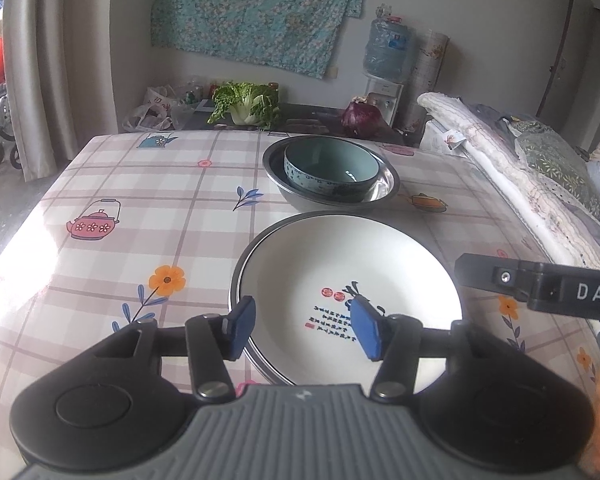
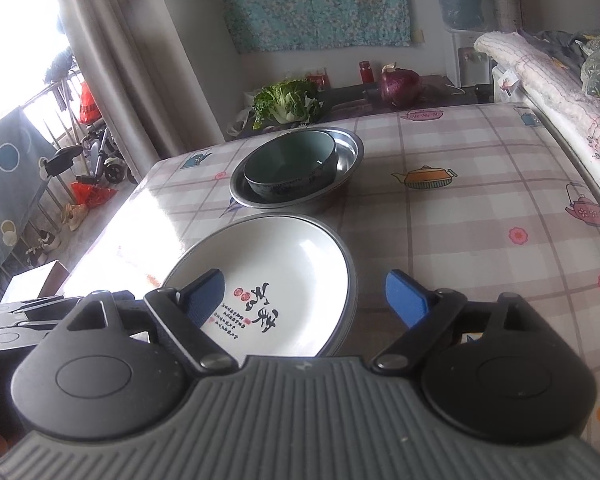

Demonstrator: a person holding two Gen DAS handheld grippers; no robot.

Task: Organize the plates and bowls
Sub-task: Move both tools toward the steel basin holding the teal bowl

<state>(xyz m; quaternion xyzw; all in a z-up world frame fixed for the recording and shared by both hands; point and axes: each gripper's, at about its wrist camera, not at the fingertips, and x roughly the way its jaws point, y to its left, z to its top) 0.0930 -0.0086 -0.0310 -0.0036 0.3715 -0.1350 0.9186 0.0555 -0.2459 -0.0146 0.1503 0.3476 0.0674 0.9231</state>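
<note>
A white plate (image 1: 340, 264) with printed calligraphy lies on top of a metal plate whose rim shows around it (image 1: 236, 280). Behind it a green ceramic bowl (image 1: 332, 168) sits inside a steel bowl (image 1: 386, 184). My left gripper (image 1: 302, 328) is open, its jaws straddling the plate stack's near left rim. My right gripper (image 2: 306, 300) is open and straddles the stack's right rim (image 2: 350, 276); the white plate (image 2: 284, 256) and both bowls (image 2: 292, 160) show ahead. Part of the right gripper shows in the left wrist view (image 1: 540, 284).
The table has a checked cloth with teapot and flower prints (image 1: 140, 208). Beyond its far edge lie a cabbage (image 1: 246, 104) and a purple cabbage (image 1: 362, 118). A padded bed edge (image 1: 512, 168) runs along the right side.
</note>
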